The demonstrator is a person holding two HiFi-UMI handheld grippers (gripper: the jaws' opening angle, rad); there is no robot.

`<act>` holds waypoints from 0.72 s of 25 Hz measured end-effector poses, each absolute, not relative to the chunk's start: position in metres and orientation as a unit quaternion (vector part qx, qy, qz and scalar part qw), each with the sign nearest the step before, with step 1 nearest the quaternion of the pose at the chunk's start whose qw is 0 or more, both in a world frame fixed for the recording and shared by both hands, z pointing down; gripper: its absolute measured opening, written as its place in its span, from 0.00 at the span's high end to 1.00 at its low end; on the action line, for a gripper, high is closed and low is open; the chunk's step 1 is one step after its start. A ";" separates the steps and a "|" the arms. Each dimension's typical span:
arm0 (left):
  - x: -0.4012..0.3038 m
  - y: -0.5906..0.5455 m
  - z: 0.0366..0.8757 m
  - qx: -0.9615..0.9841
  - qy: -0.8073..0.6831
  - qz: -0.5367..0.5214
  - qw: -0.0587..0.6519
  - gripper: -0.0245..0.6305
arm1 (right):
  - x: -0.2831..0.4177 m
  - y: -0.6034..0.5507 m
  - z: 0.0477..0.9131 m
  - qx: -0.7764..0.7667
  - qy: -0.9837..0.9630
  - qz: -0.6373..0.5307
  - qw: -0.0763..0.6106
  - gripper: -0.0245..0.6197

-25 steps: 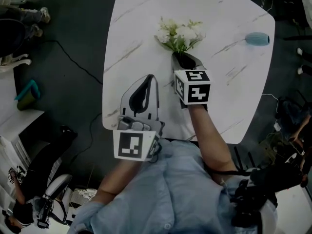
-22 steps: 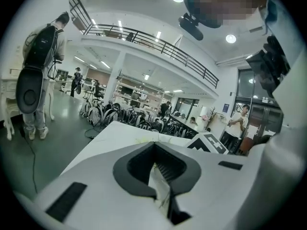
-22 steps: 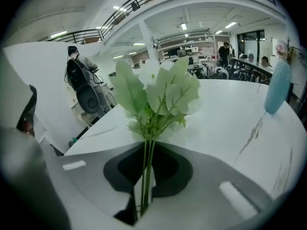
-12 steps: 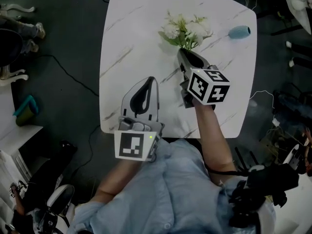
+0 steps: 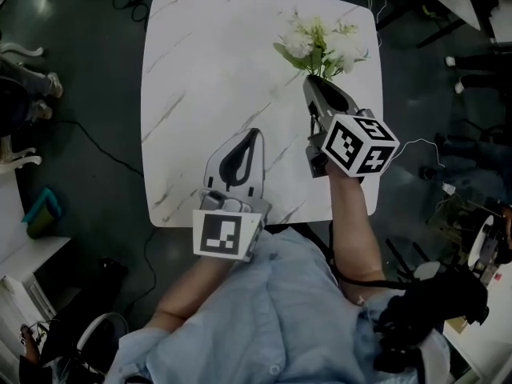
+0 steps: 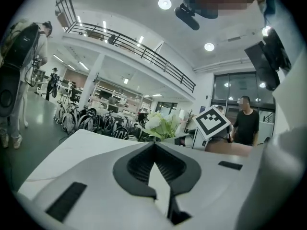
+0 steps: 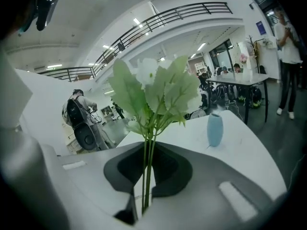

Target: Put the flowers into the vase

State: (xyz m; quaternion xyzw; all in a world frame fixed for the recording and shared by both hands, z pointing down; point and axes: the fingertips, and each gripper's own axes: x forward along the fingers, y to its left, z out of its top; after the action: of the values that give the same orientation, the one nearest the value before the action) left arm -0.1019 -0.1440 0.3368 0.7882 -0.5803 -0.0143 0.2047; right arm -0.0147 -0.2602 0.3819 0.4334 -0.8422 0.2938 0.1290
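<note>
Head view is showing the right tongs point(image 5: 314, 79), clenched on the flowers point(image 5: 324, 45), raising them off the table point(image 5: 200, 54) toward the vase point(image 7: 215, 128) ahead, left tongs point(image 5: 255, 133) idling closed, empty.

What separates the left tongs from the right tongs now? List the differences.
The right tongs are shut on the stems of the flowers; the left tongs are shut with nothing between them. The right tongs reach over the far right part of the table; the left tongs sit closer to its near edge. Both point away from the person, and both carry a marker cube.
</note>
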 end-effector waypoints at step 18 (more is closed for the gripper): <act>0.000 -0.183 0.321 0.836 -0.524 0.015 0.163 0.96 | 0.108 -0.322 0.310 0.483 -0.836 0.258 0.043 0.95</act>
State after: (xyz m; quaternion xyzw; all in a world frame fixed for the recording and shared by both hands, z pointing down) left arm 0.0004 -0.1828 0.3212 0.8357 -0.5242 0.0150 0.1634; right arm 0.1085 -0.3217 0.3099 0.4828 -0.8359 0.2575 0.0428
